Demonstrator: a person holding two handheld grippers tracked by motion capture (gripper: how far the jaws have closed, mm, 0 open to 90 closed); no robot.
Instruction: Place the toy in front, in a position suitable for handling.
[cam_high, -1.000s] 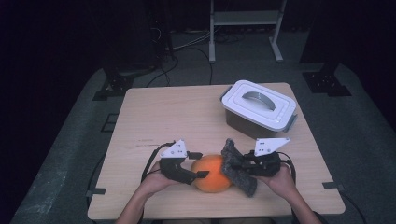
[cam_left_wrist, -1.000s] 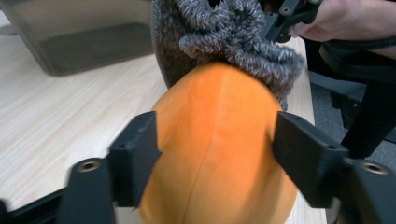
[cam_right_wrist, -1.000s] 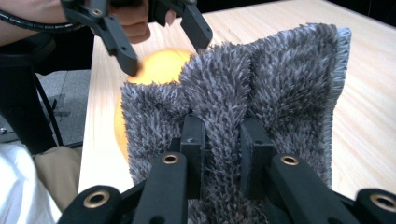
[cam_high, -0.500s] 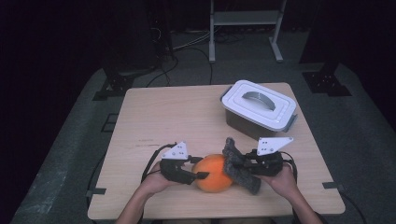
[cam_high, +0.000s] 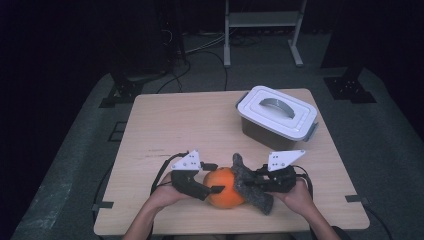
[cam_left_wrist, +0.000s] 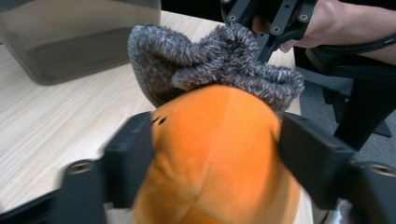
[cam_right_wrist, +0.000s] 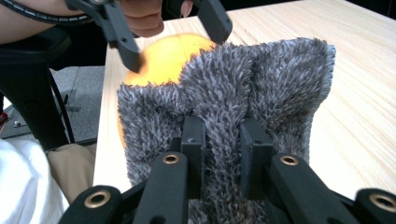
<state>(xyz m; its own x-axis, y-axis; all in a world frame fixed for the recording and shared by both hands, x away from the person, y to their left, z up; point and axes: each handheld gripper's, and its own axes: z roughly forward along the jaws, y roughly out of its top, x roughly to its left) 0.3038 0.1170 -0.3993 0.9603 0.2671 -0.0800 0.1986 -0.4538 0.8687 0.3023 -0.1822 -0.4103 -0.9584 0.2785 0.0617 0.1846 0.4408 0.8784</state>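
Pale wood makes up the table (cam_high: 165, 130), the largest thing here. At about two o'clock on it stands a grey lidded plastic box (cam_high: 276, 118), well apart from the hands. At six o'clock, near the front edge, sits an orange plush ball (cam_high: 224, 186), with a grey fuzzy cloth (cam_high: 251, 188) pressed against its three-o'clock side. The left gripper (cam_high: 216, 189) comes in from nine o'clock and has its jaws set on either side of the ball, squeezing it. The right gripper (cam_high: 252, 185) comes in from three o'clock, jaws drawn narrow and pinching a fold of the cloth, which drapes over the ball's top in the left gripper view.
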